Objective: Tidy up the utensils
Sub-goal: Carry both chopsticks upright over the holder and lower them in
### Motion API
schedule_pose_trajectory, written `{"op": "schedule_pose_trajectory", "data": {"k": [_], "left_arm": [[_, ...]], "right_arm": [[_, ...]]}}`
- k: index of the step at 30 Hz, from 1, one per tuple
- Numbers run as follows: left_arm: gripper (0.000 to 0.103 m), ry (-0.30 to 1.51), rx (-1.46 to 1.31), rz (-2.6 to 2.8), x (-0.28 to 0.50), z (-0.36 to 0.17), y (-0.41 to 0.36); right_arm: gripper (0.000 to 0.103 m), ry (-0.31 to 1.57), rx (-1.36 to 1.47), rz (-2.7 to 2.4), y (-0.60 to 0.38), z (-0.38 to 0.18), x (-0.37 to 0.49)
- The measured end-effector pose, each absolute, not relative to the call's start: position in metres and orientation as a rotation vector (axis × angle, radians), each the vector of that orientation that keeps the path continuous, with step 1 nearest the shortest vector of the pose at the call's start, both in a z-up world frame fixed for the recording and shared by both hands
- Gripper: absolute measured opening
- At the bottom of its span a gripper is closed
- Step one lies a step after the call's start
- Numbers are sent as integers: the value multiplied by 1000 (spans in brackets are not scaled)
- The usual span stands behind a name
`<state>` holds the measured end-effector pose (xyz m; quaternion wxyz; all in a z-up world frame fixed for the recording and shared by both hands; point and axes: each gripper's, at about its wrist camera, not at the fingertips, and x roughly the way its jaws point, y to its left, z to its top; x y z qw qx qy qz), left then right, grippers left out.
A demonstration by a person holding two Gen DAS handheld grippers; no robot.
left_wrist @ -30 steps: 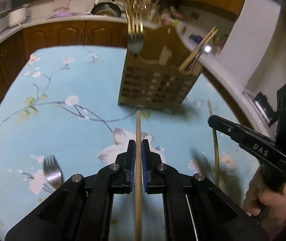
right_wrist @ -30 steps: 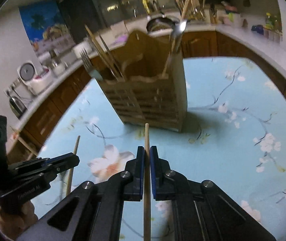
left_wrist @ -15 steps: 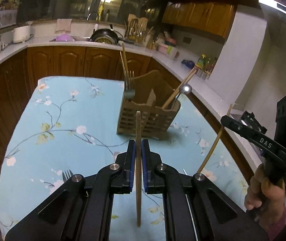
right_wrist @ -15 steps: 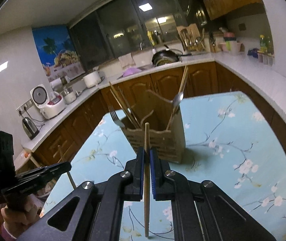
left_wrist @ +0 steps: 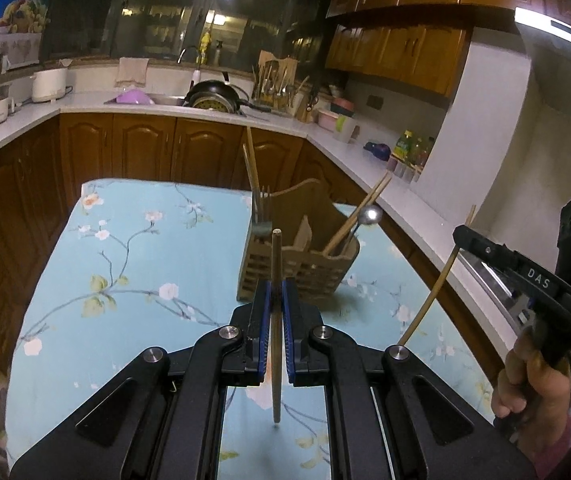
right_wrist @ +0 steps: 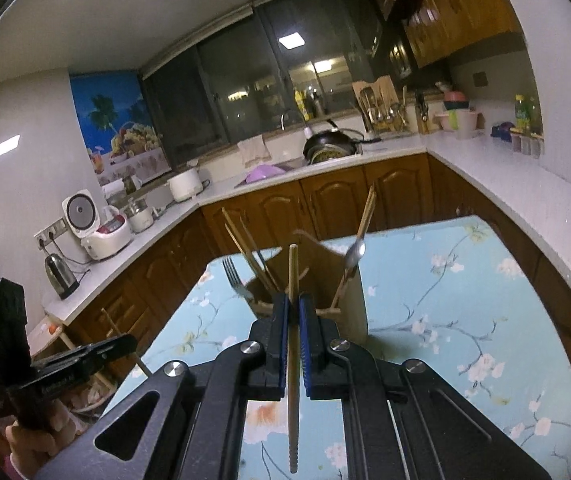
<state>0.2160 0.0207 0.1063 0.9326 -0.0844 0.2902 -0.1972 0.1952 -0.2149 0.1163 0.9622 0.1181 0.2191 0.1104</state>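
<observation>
Both claws clamped mid-shaft: left claw (left_wrist: 275, 312) on chopstick (left_wrist: 275, 264), right claw (right_wrist: 294, 320) likewise. Light, stiff, slick wood; I'd grip centrally, since it pivots easily.

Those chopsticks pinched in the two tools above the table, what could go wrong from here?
1. Each tool, left tool and right tool, pinches only one thin chopstick near its middle, so it might pivot or slip out.
2. The caddy already holds a fork, a spoon and other chopsticks; a lowered stick could catch on them.
3. The caddy looks light, and a sideways push might tip it on the tablecloth.
</observation>
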Motion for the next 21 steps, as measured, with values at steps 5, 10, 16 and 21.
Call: {"op": "schedule_pose_trajectory", "data": {"k": [5, 10, 16, 21], "left_arm": [[5, 546, -180, -399, 225, 125, 19], [5, 482, -185, -395, 239, 148, 19], [5, 370, -222, -384, 269, 184, 17], [5, 320, -234, -350, 303, 201, 8]], "right_arm": [[5, 393, 240, 207, -219, 130, 203], [5, 333, 253, 182, -225, 145, 216], [5, 240, 263, 155, -232, 168, 234], [5, 168, 262, 127, -234, 184, 256]]}}
